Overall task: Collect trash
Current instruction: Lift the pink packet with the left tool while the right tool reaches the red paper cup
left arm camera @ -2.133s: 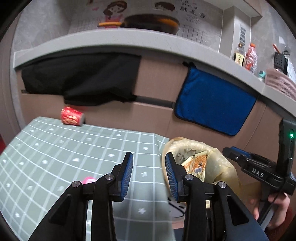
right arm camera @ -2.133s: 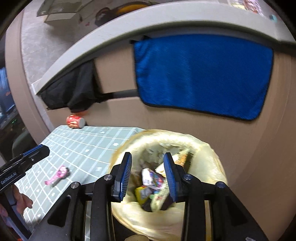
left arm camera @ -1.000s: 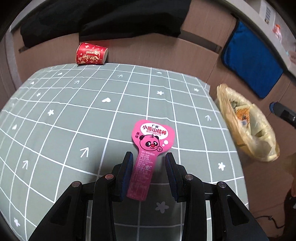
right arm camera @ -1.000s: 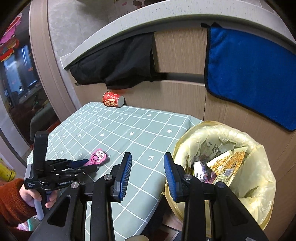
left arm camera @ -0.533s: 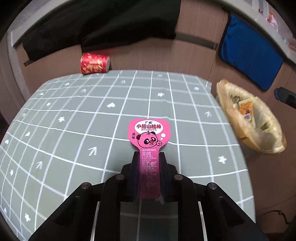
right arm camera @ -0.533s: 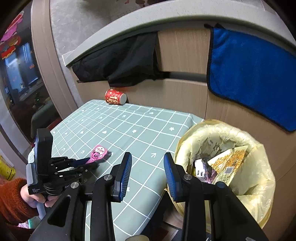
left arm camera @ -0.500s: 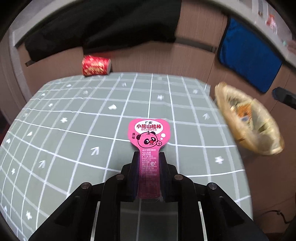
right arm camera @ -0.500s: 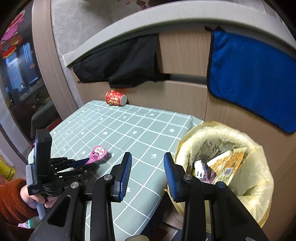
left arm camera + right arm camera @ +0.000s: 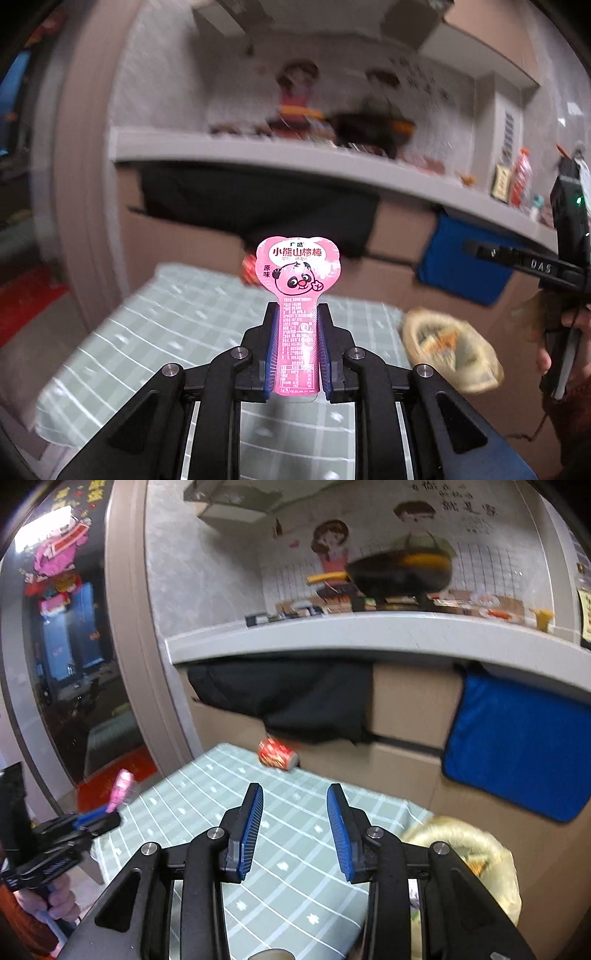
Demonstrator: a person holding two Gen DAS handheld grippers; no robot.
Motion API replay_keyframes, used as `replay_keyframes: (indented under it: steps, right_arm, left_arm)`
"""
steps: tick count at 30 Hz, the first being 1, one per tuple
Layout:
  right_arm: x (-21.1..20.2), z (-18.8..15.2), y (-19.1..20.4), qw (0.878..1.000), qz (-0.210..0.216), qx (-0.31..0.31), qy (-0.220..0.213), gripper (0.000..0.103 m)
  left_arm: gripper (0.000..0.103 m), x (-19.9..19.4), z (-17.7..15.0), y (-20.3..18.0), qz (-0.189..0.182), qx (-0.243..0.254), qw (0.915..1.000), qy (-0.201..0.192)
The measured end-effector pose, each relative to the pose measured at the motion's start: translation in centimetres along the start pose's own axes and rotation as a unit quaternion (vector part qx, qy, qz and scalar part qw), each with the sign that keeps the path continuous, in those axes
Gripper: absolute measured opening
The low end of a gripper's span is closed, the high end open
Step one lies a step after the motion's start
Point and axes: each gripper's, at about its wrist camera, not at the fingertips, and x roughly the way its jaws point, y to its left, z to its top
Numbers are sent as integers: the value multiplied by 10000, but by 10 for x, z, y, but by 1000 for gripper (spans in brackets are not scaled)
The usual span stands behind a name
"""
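Left gripper (image 9: 295, 343) has its jaws clamped on the stem of the pink panda-print snack wrapper (image 9: 297, 295), and it's up in the air.

The wrapper sticks straight up out of the blue pads, its heart-shaped top clear above the green grid-patterned cloth on the counter (image 9: 177, 332). Right gripper (image 9: 294, 827) hangs over the same cloth with jaws parted, having just opened a little wider, nothing between them. Off to the right, beside the counter's edge, sits the yellow plastic trash bag (image 9: 476, 853) with wrappers inside. At the far edge there's a red paper cup (image 9: 277, 757) on its side, under a black cloth (image 9: 295, 698) draped from the grey shelf; a blue towel (image 9: 517, 753) hangs further right. Left view is pretty blurry.
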Motion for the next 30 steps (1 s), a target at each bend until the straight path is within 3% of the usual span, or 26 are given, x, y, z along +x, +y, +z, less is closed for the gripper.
replay_keyframes:
  steps: [5, 9, 13, 18, 22, 26, 30]
  right_arm:
    - [29, 19, 14, 10000, -44, -5, -89, 39]
    - [74, 21, 29, 9994, -152, -298, -101, 43]
    - [155, 11, 45, 9981, -257, -487, 279, 43]
    - [250, -7, 71, 9925, -517, -906, 638, 43]
    - [319, -17, 99, 9817, -901, -1527, 694, 43]
    - [366, -33, 127, 9698, -1169, -2096, 425, 43]
    - [392, -60, 156, 9471, -1179, -2930, 564, 43]
  left_arm:
    - [20, -6, 6, 52, 490, -516, 9974, -134]
    - [20, 21, -15, 98, 713, -1068, 9917, 42]
    - [20, 53, -46, 125, 847, -1397, 9863, 216]
    - [20, 81, -78, 141, 761, -1574, 9835, 459]
    - [20, 96, -91, 150, 736, -1638, 9820, 577]
    - [20, 109, -99, 160, 783, -1584, 9822, 645]
    - [20, 120, -106, 172, 719, -1753, 9789, 768]
